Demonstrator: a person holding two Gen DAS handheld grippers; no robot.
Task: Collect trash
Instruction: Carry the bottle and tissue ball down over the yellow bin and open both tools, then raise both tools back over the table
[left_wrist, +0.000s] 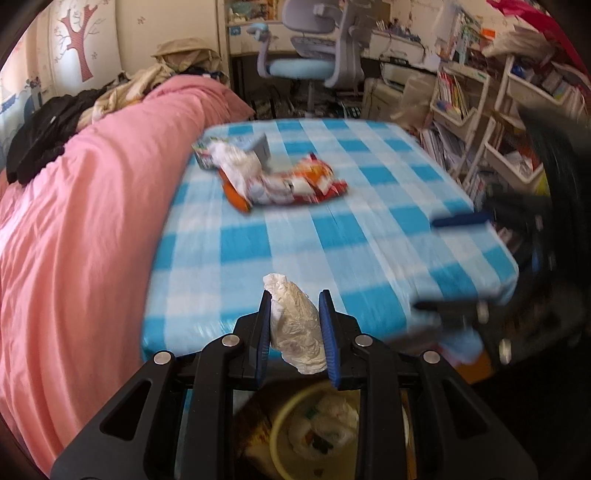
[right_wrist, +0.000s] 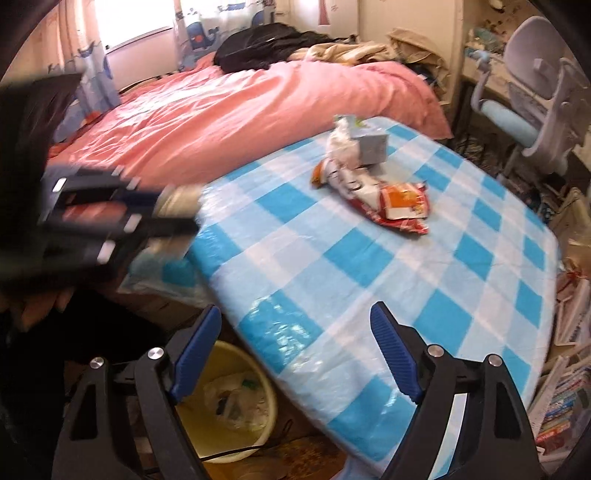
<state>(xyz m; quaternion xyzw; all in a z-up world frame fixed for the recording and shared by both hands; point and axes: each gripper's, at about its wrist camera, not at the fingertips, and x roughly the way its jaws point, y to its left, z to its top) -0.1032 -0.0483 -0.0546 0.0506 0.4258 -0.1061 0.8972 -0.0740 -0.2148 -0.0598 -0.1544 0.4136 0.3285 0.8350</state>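
At the near edge of the blue-checked bench (left_wrist: 354, 236), the left gripper (left_wrist: 295, 325) clamps a crumpled white tissue (left_wrist: 295, 328) above a yellow bin (left_wrist: 275, 435) that already holds wrappers. The right gripper (right_wrist: 295, 350) stands wide with nothing between its fingers (the bin (right_wrist: 266, 421) sits below its left finger). Farther back on the bench lie a red-and-orange snack wrapper (right_wrist: 399, 206), white paper (right_wrist: 341, 146) and a small grey carton (right_wrist: 373, 149), beside a pink-covered bed (right_wrist: 240, 114).

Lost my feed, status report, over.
Left gripper shut on crumpled tissue, above yellow bin. Right gripper open, empty. Snack wrappers on table. Path clear.
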